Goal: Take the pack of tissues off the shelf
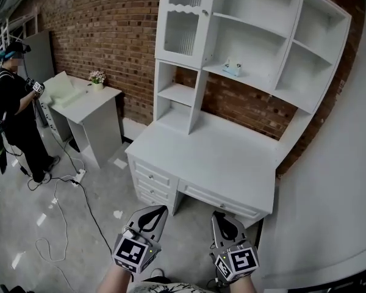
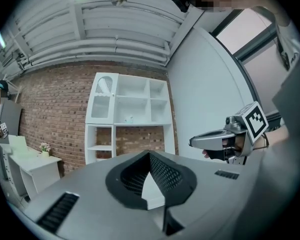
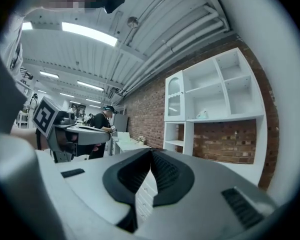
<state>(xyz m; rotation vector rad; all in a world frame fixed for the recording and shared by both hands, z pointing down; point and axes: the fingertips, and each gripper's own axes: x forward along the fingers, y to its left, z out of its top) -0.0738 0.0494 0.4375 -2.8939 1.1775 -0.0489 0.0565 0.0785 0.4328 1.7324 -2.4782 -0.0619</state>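
Tissues: one pack of tissues (image 1: 232,69), on the middle shelf of the white shelf unit (image 1: 256,35).
Grippers: two, the left gripper (image 1: 154,215) and the right gripper (image 1: 222,223), both low and well apart from the pack, each with its fingers pressed together and empty.
In between: one white desk (image 1: 219,157) below the shelves.
Around: one person (image 1: 15,102) at one side table (image 1: 88,99) with one flower pot (image 1: 97,78); brick wall (image 1: 110,29).
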